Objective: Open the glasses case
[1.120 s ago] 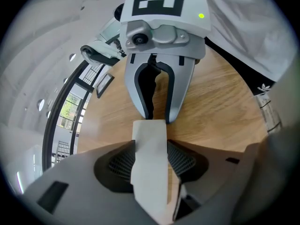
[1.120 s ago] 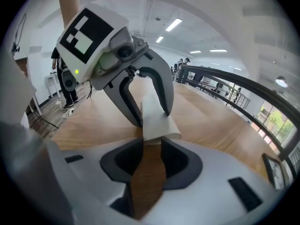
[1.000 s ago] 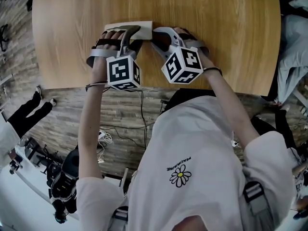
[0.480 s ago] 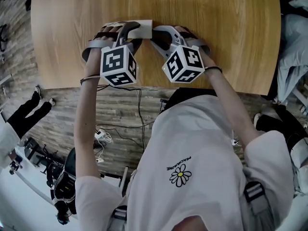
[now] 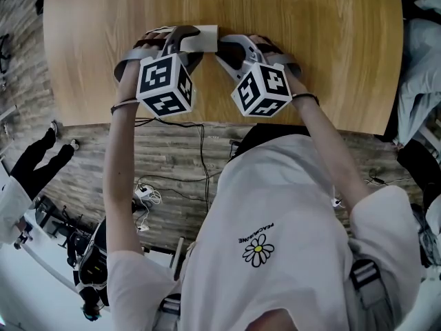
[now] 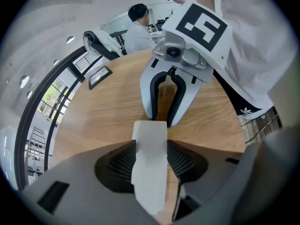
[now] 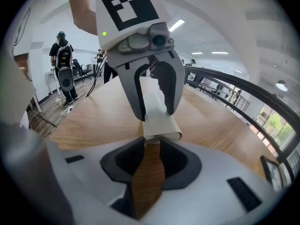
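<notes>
Left gripper [image 5: 180, 37] has tipped steeper, its marker cube swung up and left. Its jaws are clamped across the glasses case [image 6: 150, 144], flat on the table [image 5: 310, 33]. Right gripper [image 6: 165, 117]: jaws just been closing but apart, case end at their tips, unpinched. Case judged light, stiff, smooth; pin the body, lift the lid edge

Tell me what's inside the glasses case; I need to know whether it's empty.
Only the pale outside of the glasses case shows, held in the left gripper. Its shell hides any contents.
</notes>
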### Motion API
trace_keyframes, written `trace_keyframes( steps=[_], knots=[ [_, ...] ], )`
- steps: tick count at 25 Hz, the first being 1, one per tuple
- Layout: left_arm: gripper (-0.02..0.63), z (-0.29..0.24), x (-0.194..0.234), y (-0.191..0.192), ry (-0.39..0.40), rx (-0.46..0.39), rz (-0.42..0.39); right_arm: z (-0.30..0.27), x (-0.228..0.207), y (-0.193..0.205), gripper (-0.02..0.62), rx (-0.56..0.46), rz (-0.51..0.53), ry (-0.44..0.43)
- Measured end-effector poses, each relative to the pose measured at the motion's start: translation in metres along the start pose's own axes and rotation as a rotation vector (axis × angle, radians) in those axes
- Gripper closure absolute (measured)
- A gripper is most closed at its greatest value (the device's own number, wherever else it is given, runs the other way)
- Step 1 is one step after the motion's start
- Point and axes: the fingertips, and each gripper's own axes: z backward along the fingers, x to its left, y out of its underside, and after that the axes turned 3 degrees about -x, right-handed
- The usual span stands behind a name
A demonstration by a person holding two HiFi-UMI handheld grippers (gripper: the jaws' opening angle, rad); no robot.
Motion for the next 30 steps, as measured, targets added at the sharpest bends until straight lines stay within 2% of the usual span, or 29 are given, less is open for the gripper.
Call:
trace_keyframes(
  steps=[5,9,15,18,20,25,30],
  knots=[
    [0.390,0.004,0.004,0.001,0.105,0.045,0.008,-0.001,0.001,-0.002,0.483,0.001,-0.008,-0.006],
    [0.391,0.007,0.009,-0.002,0.148,0.078,-0.033,0.001,-0.002,-0.004,0.483,0.003,-0.012,-0.012],
    [0.407,0.012,0.010,-0.009,0.140,0.102,-0.045,0.007,-0.004,-0.005,0.488,0.007,-0.028,-0.022],
    [0.465,0.017,0.013,-0.011,0.134,0.111,-0.044,0.007,-0.006,-0.005,0.489,0.009,-0.030,-0.022],
    [0.499,0.019,0.012,-0.011,0.114,0.110,-0.046,0.007,-0.004,-0.005,0.491,0.013,-0.033,-0.020],
    [0.523,0.024,0.012,-0.006,0.073,0.118,-0.039,0.003,-0.001,-0.008,0.502,0.010,-0.053,-0.018],
    [0.560,0.037,0.036,-0.005,0.004,0.124,-0.029,0.002,-0.007,-0.016,0.508,0.022,-0.068,-0.016]
  ],
)
